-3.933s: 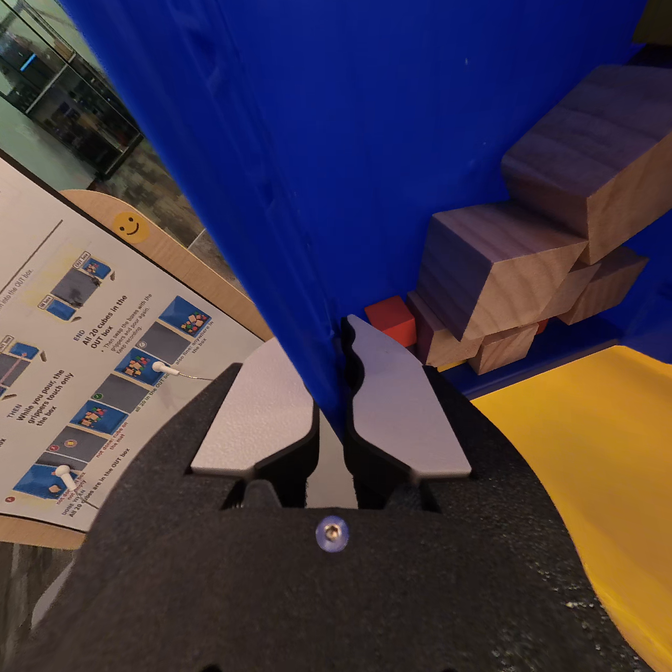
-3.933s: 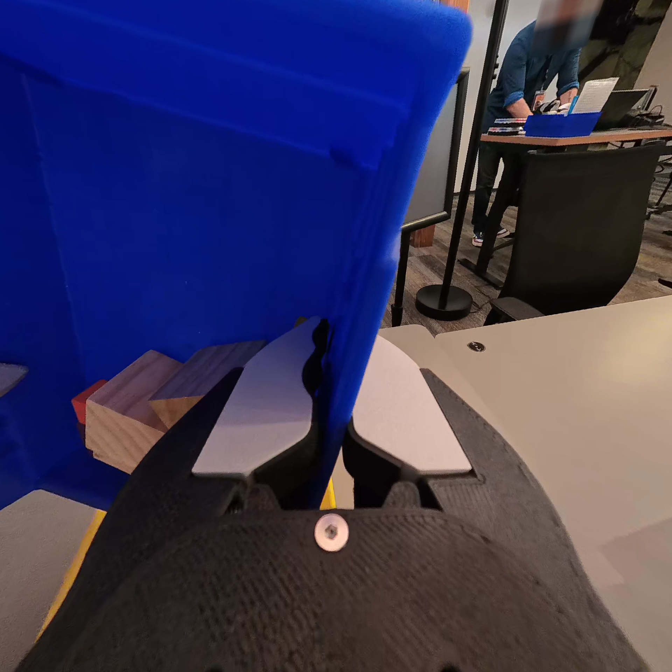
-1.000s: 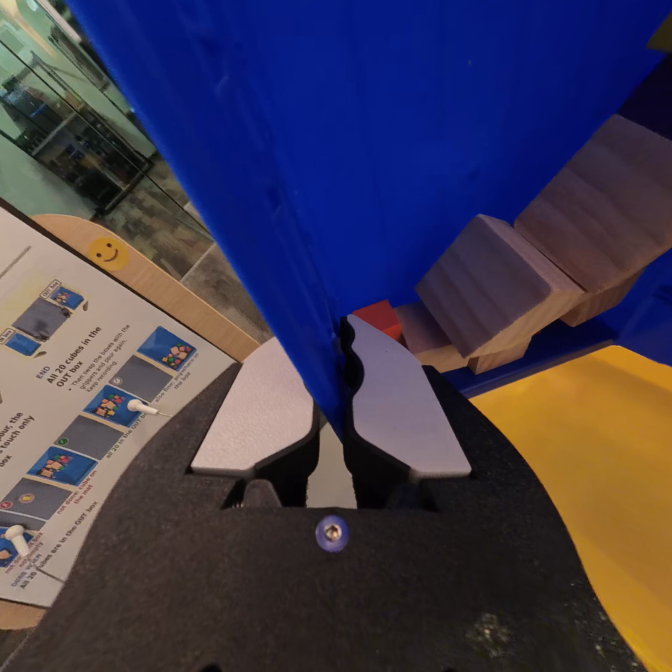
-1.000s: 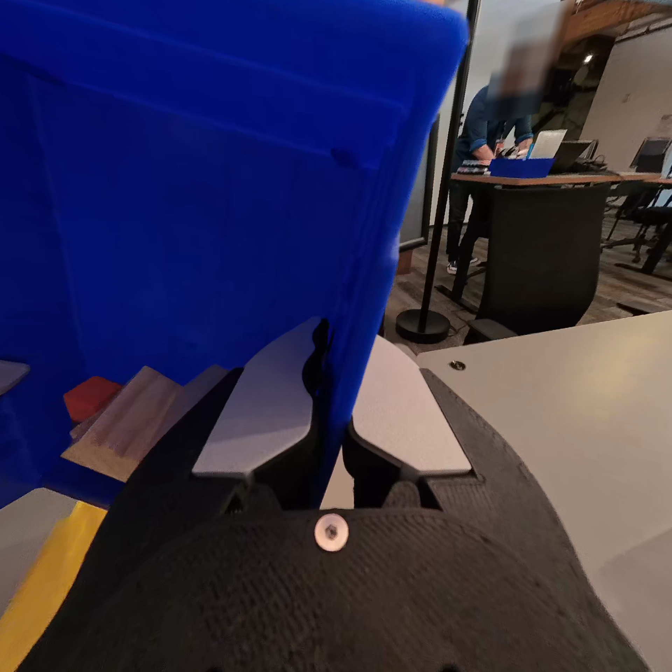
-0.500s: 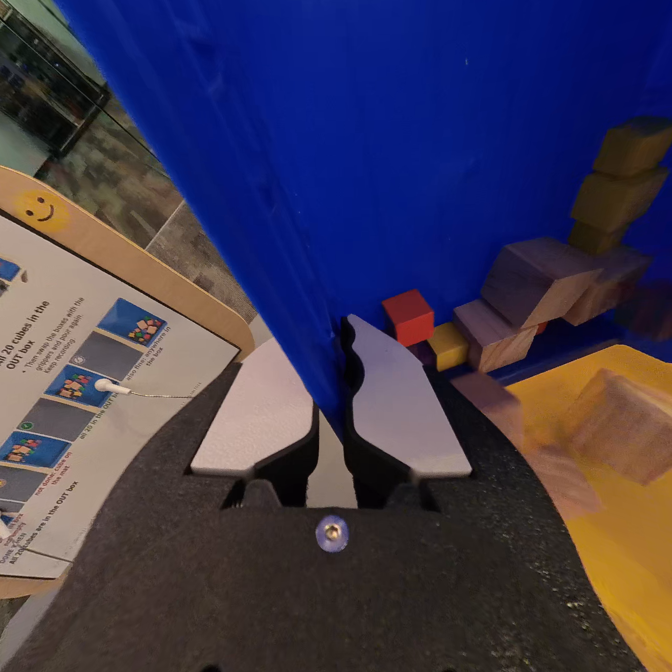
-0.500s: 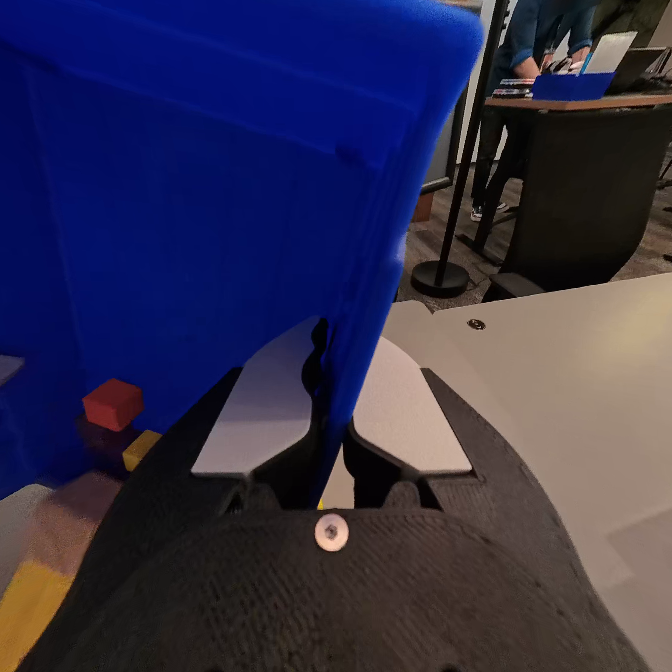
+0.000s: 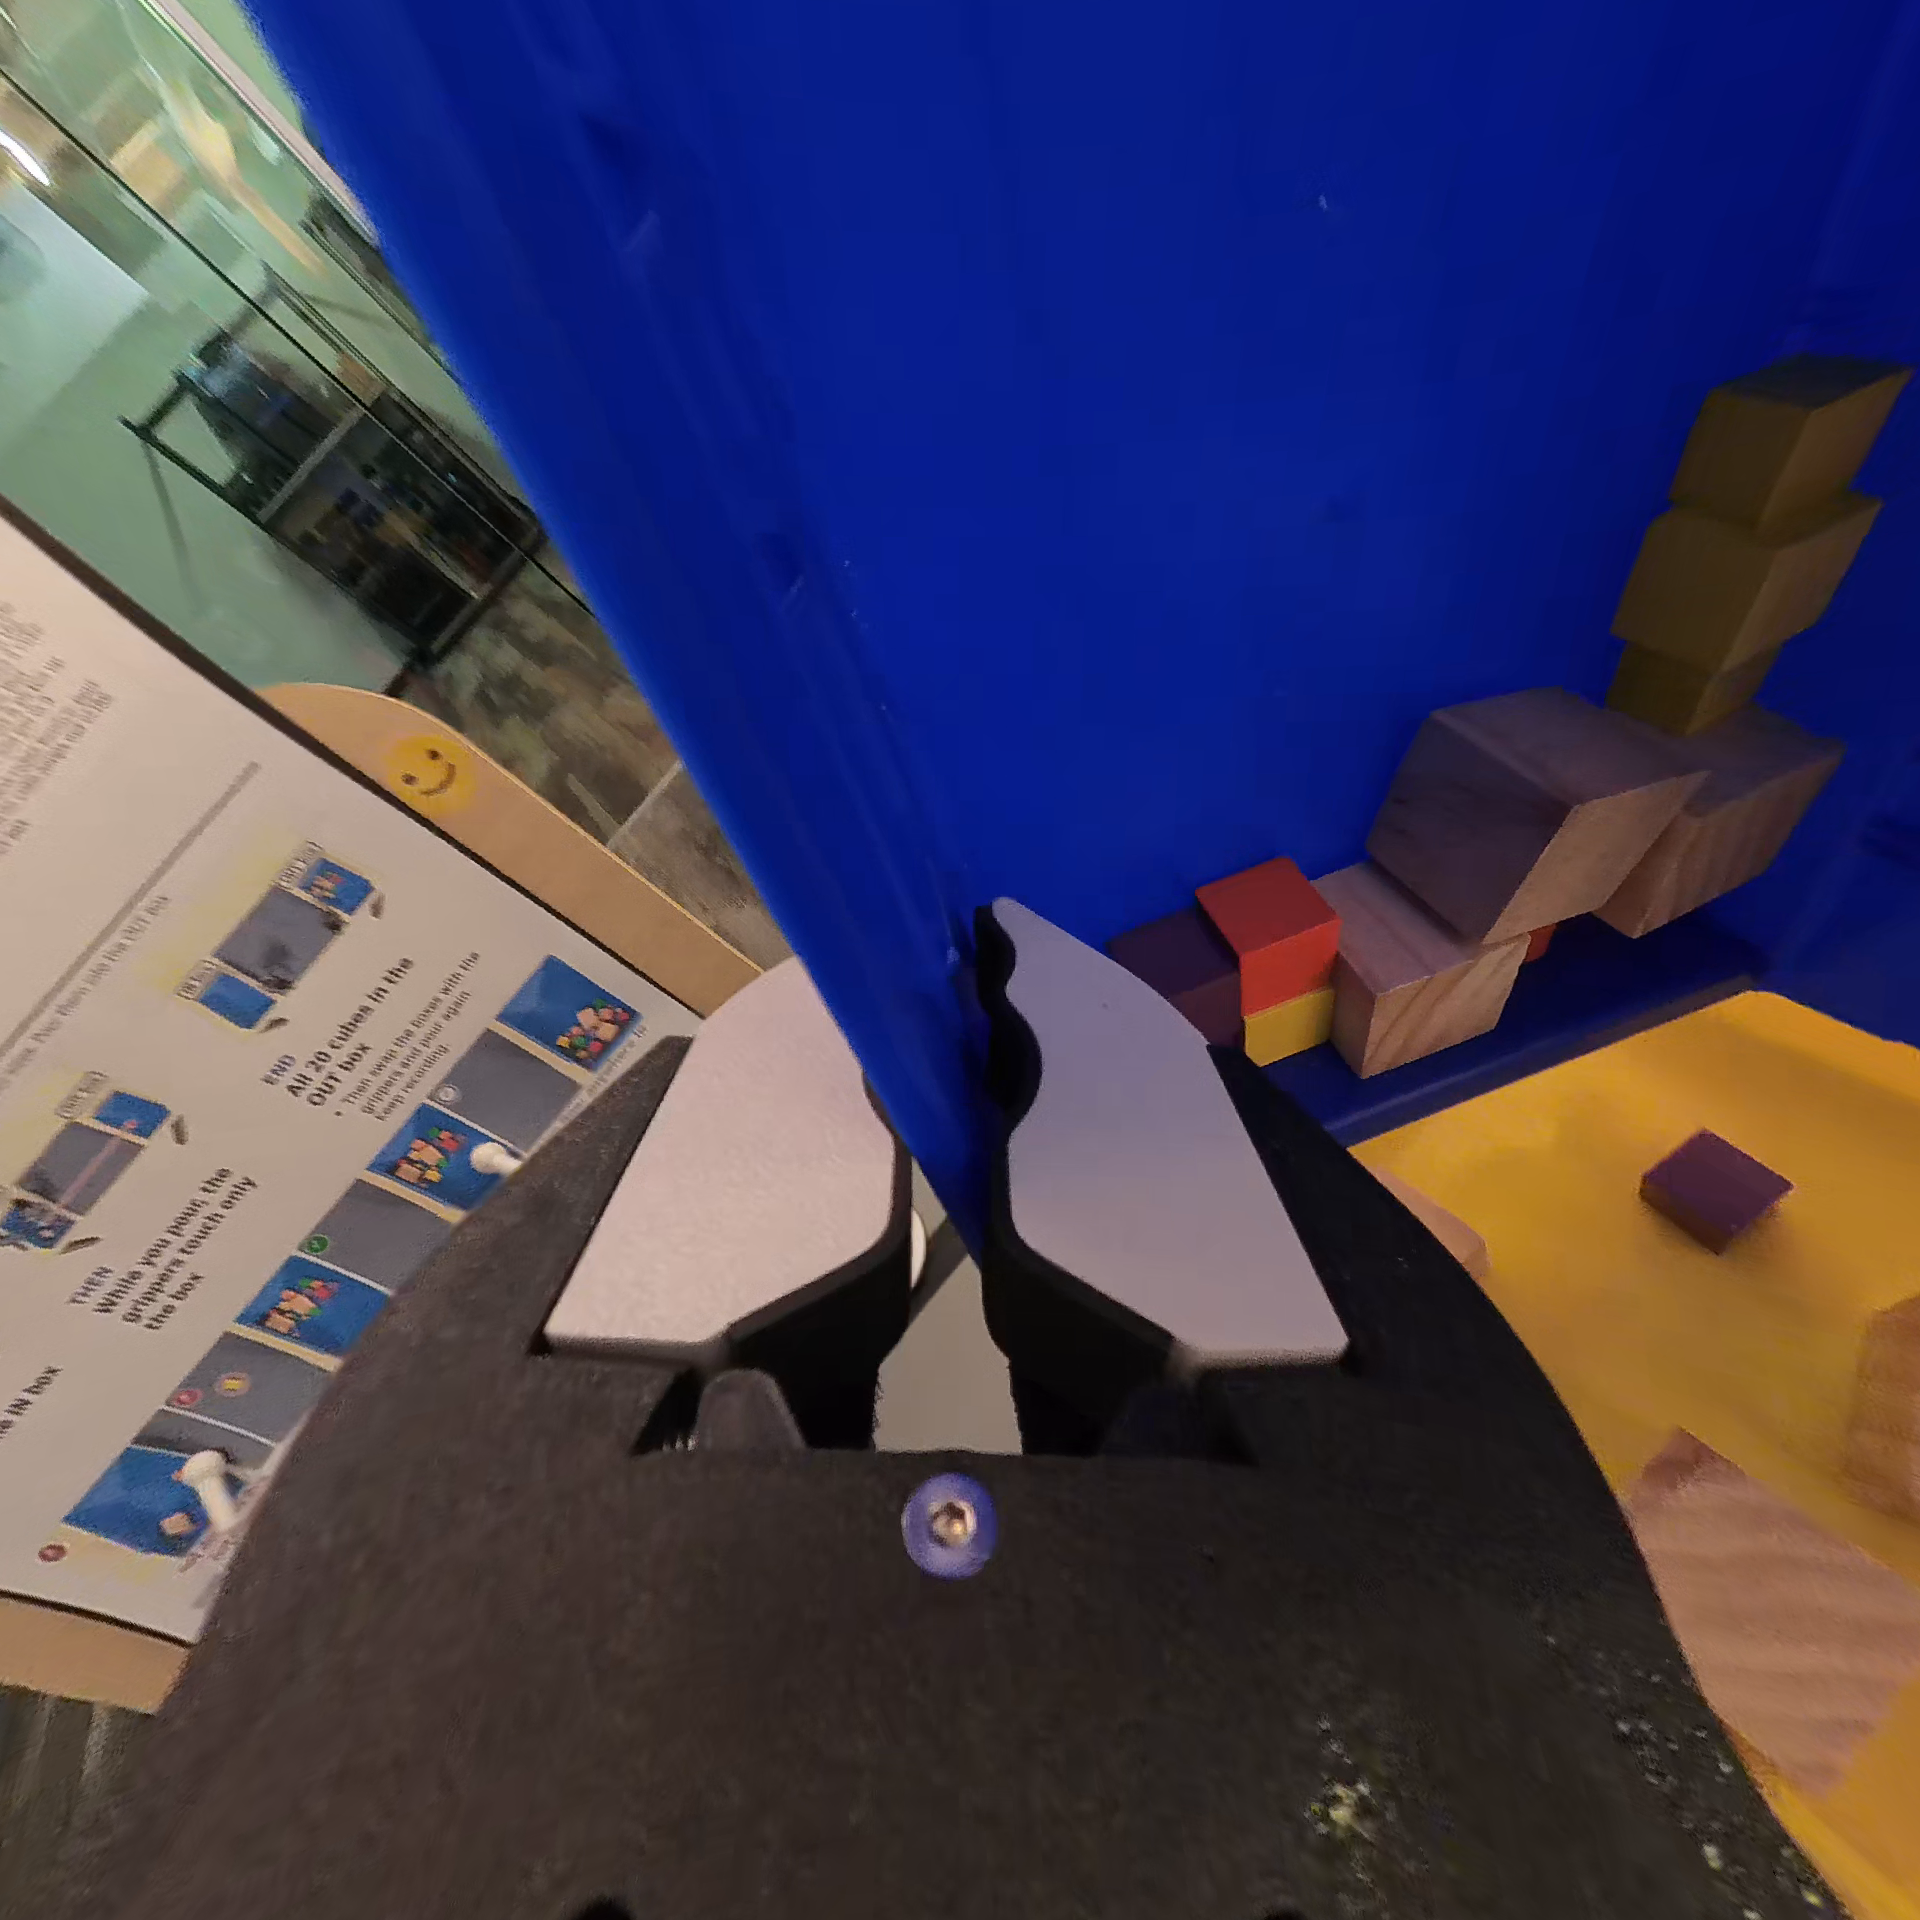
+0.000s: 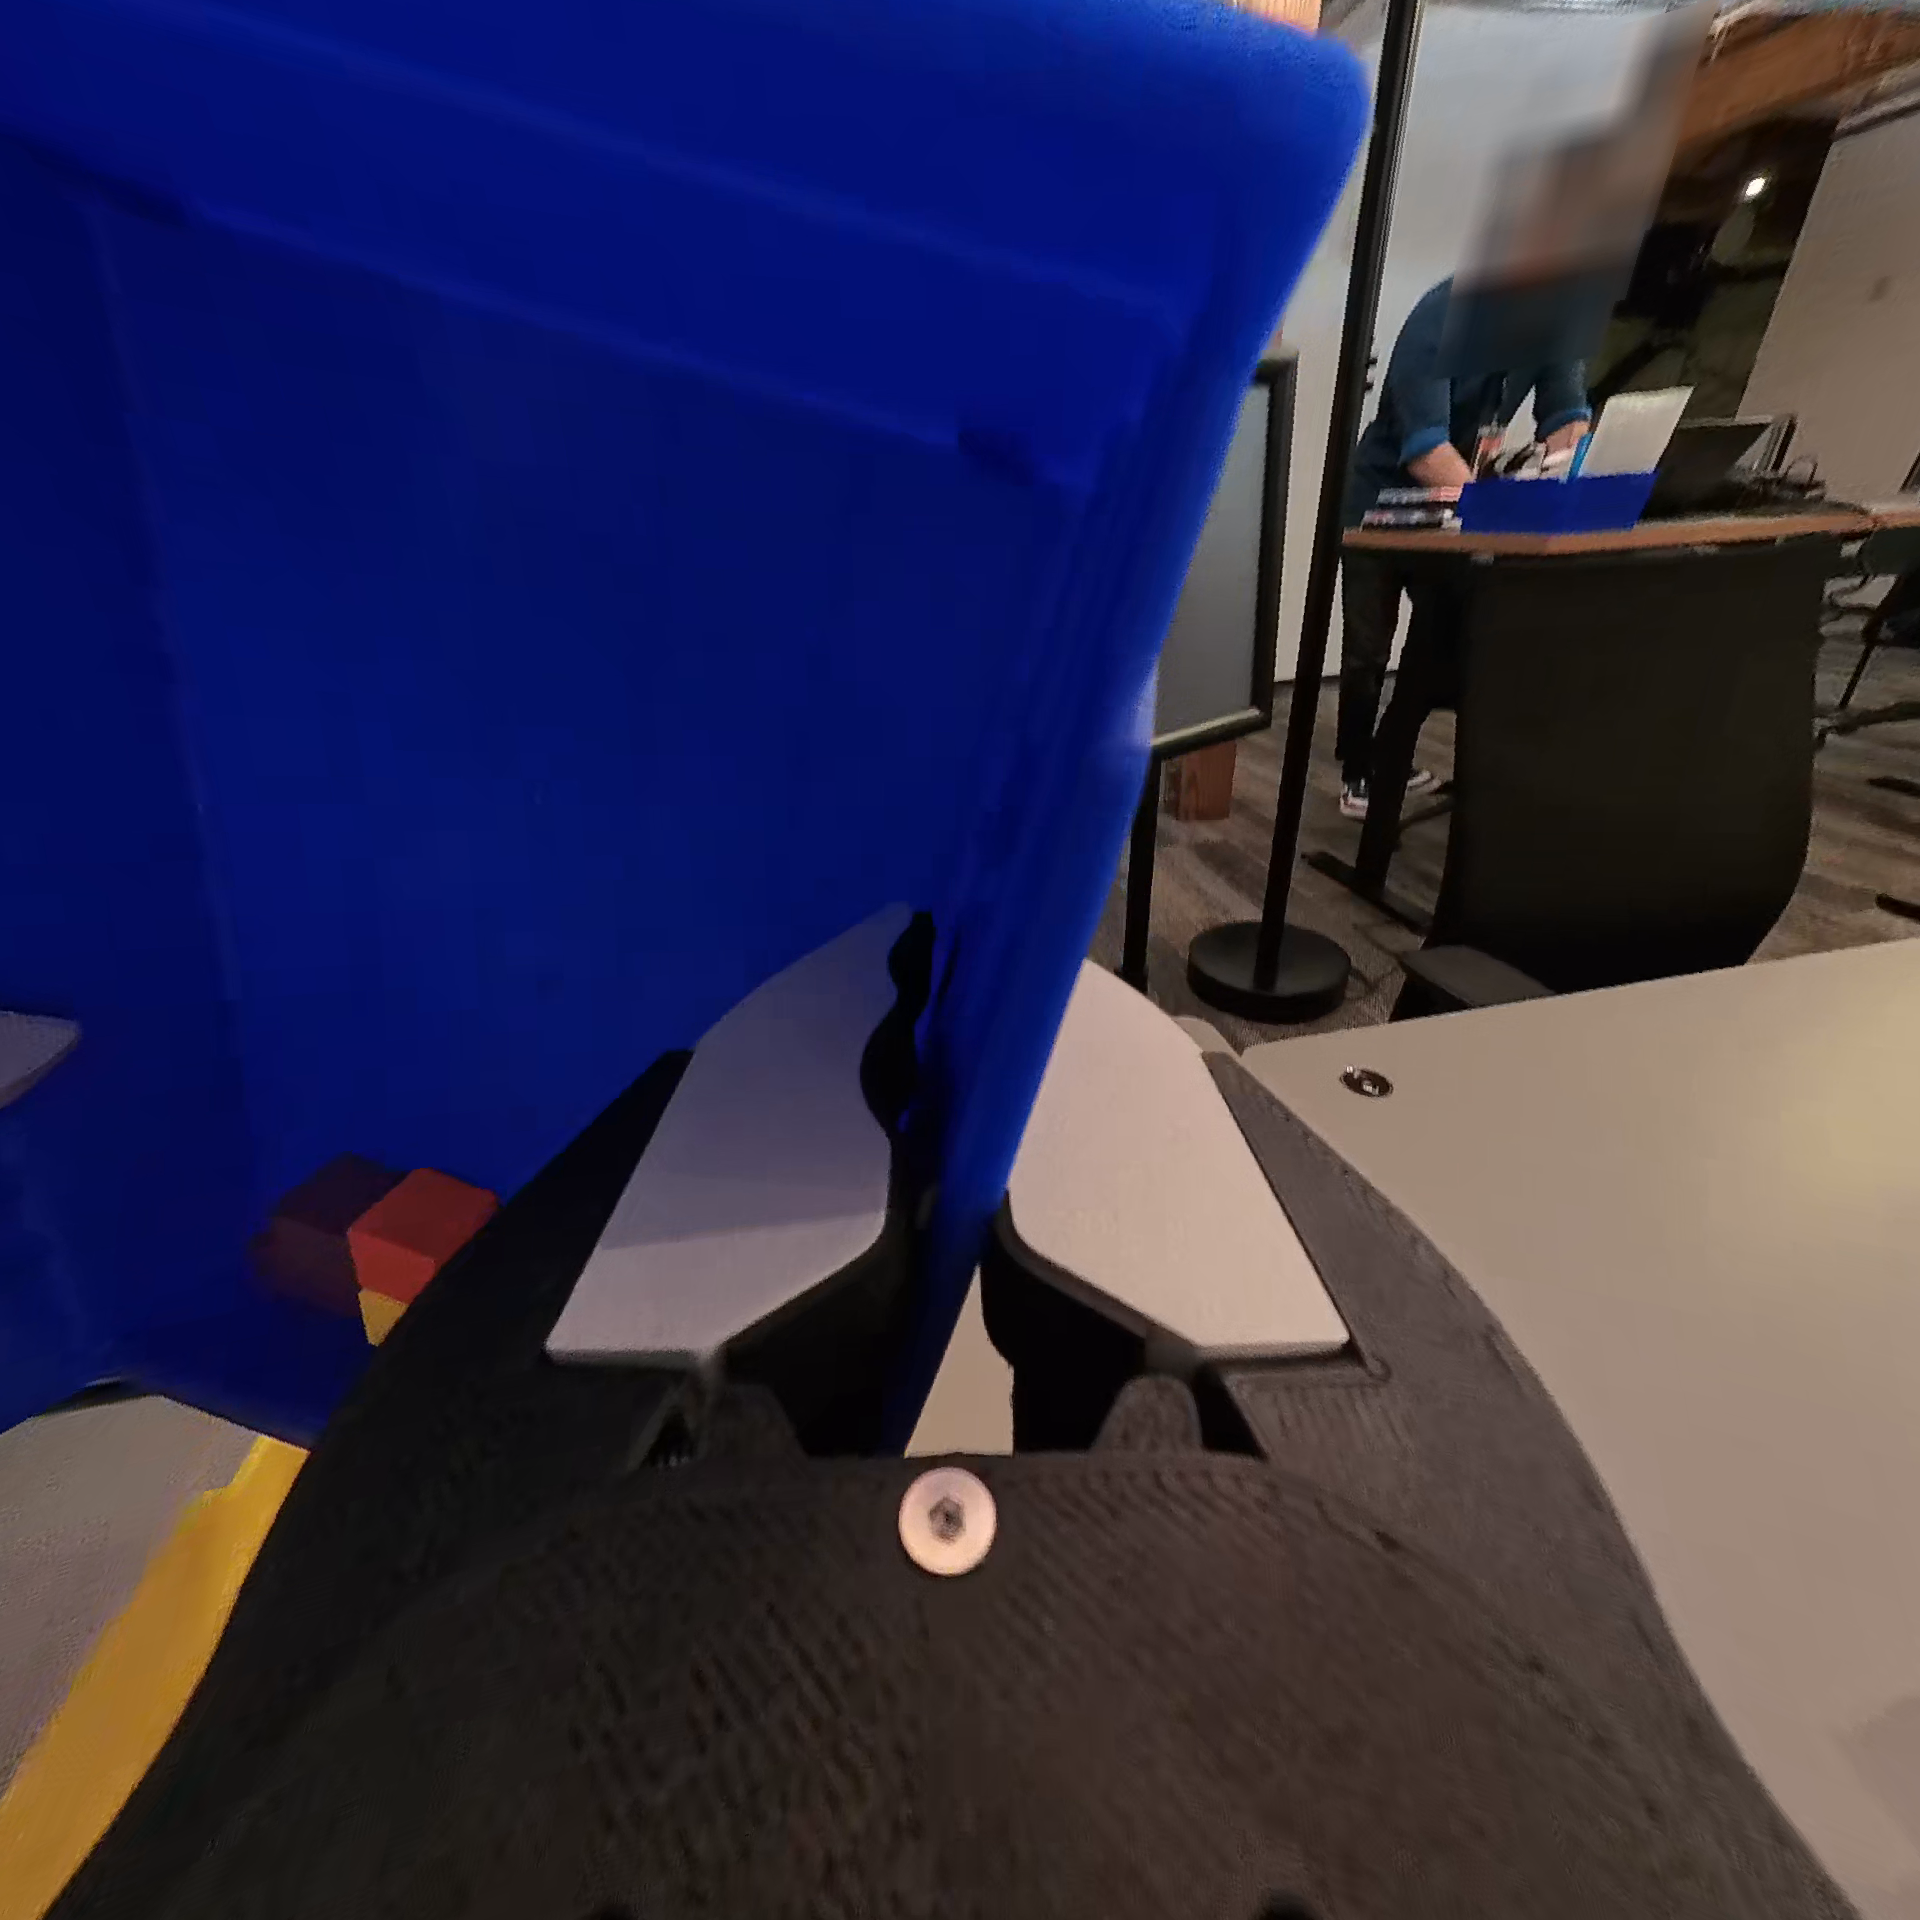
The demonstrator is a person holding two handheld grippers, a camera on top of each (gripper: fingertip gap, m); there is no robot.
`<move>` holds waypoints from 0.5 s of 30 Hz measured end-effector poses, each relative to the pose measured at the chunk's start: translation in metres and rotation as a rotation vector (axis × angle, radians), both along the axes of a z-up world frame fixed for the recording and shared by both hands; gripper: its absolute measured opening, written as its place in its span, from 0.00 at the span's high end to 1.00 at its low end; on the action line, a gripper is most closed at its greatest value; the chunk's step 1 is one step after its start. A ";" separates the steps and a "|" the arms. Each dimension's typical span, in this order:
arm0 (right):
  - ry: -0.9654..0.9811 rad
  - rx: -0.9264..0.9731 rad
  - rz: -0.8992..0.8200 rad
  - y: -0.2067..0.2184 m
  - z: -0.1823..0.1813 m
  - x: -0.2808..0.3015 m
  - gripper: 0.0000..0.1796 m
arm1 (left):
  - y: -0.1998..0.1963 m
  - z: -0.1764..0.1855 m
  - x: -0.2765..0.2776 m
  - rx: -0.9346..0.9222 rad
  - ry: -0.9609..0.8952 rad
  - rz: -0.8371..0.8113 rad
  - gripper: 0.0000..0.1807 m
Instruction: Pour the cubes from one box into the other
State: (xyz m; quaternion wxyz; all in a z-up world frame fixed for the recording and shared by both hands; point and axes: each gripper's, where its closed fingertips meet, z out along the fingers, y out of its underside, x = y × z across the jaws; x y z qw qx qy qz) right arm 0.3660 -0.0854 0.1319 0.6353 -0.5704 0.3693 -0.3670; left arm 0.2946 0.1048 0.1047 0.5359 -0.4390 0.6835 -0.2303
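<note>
**Op:** Logging. My left gripper (image 7: 961, 1049) is clamped on one side wall of the blue box (image 7: 1143, 416); my right gripper (image 8: 951, 1091) pinches the opposite wall. The box is tipped steeply over the yellow box (image 7: 1621, 1340).

**Obs:** Where are the cubes?

**Op:** Split. A purple cube (image 7: 1714, 1188) and some wooden ones (image 7: 1787, 1600) lie in the yellow box. A red cube (image 7: 1270, 923), a small yellow cube (image 7: 1286, 1025) and wooden cubes (image 7: 1496, 821) are piled against the blue box's low lip, with a yellowish stack (image 7: 1756, 540) above.

**Obs:** Risks?

**Op:** I'd guess the pile is jammed at the lip. If I tilt harder it may let go all at once, and cubes could bounce out over the yellow rim onto the table (image 8: 1610, 1195).

**Obs:** Grip?

**Op:** Thin walls, only the fingertips (image 7: 1122, 1122) on them. A shake to free the jam could make a wall slip.
</note>
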 end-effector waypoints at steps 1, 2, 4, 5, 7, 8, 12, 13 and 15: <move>-0.020 0.011 0.002 -0.001 0.004 -0.002 0.96 | -0.001 0.004 -0.001 0.011 -0.021 -0.001 0.95; -0.036 0.022 0.002 -0.002 0.007 -0.004 0.96 | -0.001 0.008 -0.003 0.022 -0.040 -0.005 0.95; -0.064 0.046 0.003 -0.004 0.012 -0.007 0.96 | -0.004 0.014 -0.006 0.034 -0.065 -0.013 0.95; -0.072 0.054 0.004 -0.004 0.013 -0.008 0.96 | -0.004 0.016 -0.008 0.039 -0.074 -0.016 0.95; -0.084 0.068 0.008 -0.005 0.016 -0.010 0.96 | -0.005 0.020 -0.010 0.050 -0.093 -0.016 0.95; -0.088 0.073 0.009 -0.005 0.016 -0.010 0.96 | -0.005 0.022 -0.010 0.053 -0.100 -0.014 0.95; -0.126 0.097 0.011 -0.006 0.021 -0.014 0.96 | -0.005 0.029 -0.013 0.084 -0.148 -0.010 0.96; -0.137 0.101 0.009 -0.006 0.022 -0.015 0.96 | -0.006 0.031 -0.014 0.087 -0.160 -0.016 0.95; -0.152 0.113 0.010 -0.007 0.024 -0.016 0.96 | -0.007 0.034 -0.015 0.094 -0.174 -0.019 0.95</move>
